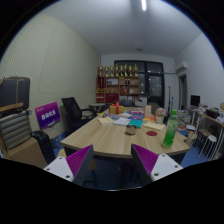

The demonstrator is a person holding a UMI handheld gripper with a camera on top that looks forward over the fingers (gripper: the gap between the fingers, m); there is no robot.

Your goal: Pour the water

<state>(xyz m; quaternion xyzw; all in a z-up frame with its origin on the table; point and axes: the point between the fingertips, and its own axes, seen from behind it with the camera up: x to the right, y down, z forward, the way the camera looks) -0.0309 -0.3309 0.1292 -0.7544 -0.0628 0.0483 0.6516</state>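
Well beyond open tongs (112,163): green bottle (170,129) on table (105,140).

Office meeting room: long wooden table (118,137), black swivel chairs (72,108), bottle-lined shelf (121,84) at back wall.

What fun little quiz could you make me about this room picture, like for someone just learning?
1. True or false: the gripper is holding the green bottle.
2. What stands against the far wall? A) shelves full of things B) a bed C) a fridge
3. Fill in: the green bottle stands on the wooden ____.

Key:
1. False. The fingers are open with nothing between them, and the bottle stands well beyond them.
2. A, the shelves.
3. Table.
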